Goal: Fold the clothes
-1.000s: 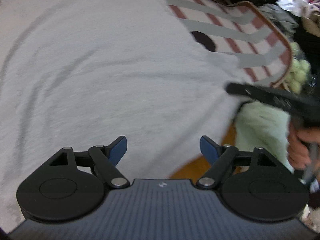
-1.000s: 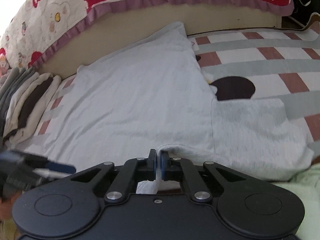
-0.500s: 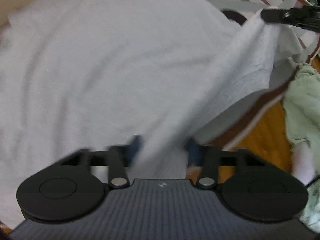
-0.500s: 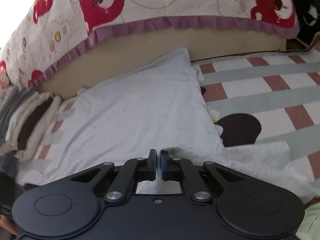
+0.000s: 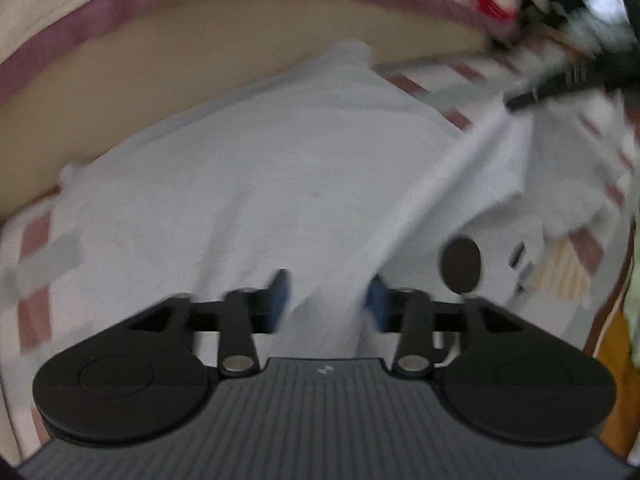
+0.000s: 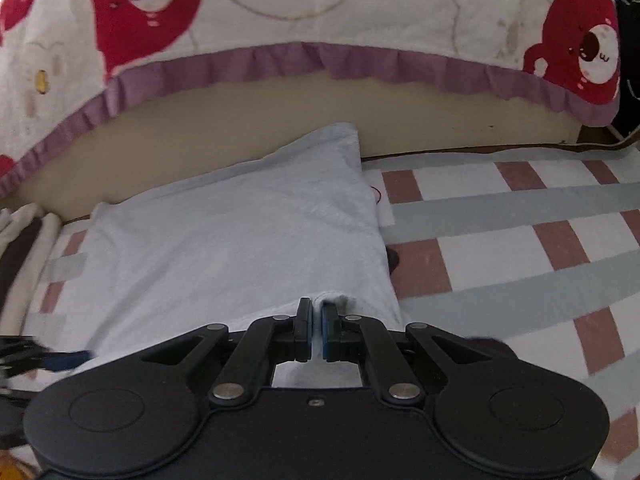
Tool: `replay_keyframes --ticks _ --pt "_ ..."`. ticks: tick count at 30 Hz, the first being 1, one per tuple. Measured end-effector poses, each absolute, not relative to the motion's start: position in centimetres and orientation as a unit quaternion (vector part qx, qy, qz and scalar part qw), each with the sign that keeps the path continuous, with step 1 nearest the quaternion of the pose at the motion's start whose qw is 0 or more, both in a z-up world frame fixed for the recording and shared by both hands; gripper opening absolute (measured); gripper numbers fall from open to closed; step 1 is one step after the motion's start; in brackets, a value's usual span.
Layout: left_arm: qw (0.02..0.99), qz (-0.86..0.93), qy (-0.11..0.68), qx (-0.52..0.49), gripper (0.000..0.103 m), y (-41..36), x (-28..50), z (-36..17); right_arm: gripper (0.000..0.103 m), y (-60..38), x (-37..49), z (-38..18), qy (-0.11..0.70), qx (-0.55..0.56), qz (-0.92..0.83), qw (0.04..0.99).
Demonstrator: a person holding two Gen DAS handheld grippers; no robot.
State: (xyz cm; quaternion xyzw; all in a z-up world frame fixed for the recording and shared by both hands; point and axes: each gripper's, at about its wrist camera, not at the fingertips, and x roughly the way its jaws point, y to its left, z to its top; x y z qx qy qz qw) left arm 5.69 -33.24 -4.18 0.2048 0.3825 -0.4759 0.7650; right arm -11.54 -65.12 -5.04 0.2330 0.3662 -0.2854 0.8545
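Striped red, grey and white bedding (image 6: 500, 216) carries a pale grey cotton T-shirt (image 6: 240, 248), spread flat beneath a bear-print quilt (image 6: 320, 20). Right gripper (image 6: 316, 334): jaws pinching the shirt's near right edge. Left gripper (image 5: 326, 300): jaws parted, a raised band of cloth between them (view blurred). Judged best practice: close the left grip firmly, keep the lifted edge taut, lay it leftward evenly.

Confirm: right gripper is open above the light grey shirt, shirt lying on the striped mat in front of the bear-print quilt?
Not open. In the right wrist view the right gripper is shut on a fold of the light grey shirt, with fabric pinched between the nearly closed fingers. The rest holds: the shirt lies on the striped mat in front of the bear-print quilt.
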Motion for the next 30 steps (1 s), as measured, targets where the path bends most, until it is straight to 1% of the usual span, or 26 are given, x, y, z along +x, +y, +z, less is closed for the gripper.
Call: replay_keyframes --ticks 2,4,7,10,13,18,21,25,26,27,29,30 --pt "0.776 -0.464 0.386 0.183 0.071 -30.6 6.1 -3.5 0.006 -65.8 -10.6 -6.1 0.37 0.247 -0.292 0.846" --pt "0.76 -0.488 0.392 0.177 0.071 -29.0 5.3 -3.2 0.006 -66.5 -9.7 -7.1 0.372 0.263 -0.298 0.839" --pt "0.733 -0.508 0.404 0.204 0.072 -28.3 3.5 -4.6 0.006 -67.5 -8.6 -8.0 0.37 0.28 -0.305 0.831" --pt "0.716 -0.479 0.454 0.229 0.074 -29.4 3.4 -7.3 0.006 -68.3 -7.6 -8.6 0.37 0.289 -0.311 0.826" --pt "0.727 -0.448 0.477 0.205 0.074 -29.4 5.0 -8.5 0.006 -68.8 -6.5 -9.3 0.37 0.294 -0.316 0.823" --pt "0.728 -0.475 0.468 0.161 0.075 -29.4 4.9 -8.2 0.006 -69.2 -5.4 -10.6 0.373 0.32 -0.324 0.809" --pt "0.721 -0.495 0.456 0.163 0.075 -30.1 3.6 -8.2 0.006 -69.4 -4.7 -11.4 0.372 0.307 -0.319 0.816" --pt "0.71 -0.523 0.439 0.17 0.075 -31.2 1.9 -8.2 0.006 -70.5 -4.8 -12.7 0.37 0.337 -0.321 0.804" --pt "0.704 -0.525 0.444 0.176 0.075 -31.6 1.7 -8.5 0.007 -70.6 -4.6 -12.9 0.377 0.328 -0.324 0.803" --pt "0.698 -0.525 0.452 0.183 0.075 -31.9 1.7 -8.9 0.02 -70.6 -4.6 -13.1 0.385 0.316 -0.331 0.802" --pt "0.69 -0.52 0.466 0.193 0.075 -32.3 1.7 -9.5 0.037 -69.9 -5.5 -12.6 0.371 0.305 -0.351 0.804" --pt "0.691 -0.516 0.47 0.19 0.075 -32.2 1.8 -9.6 0.037 -69.4 -6.5 -12.2 0.351 0.31 -0.349 0.812"
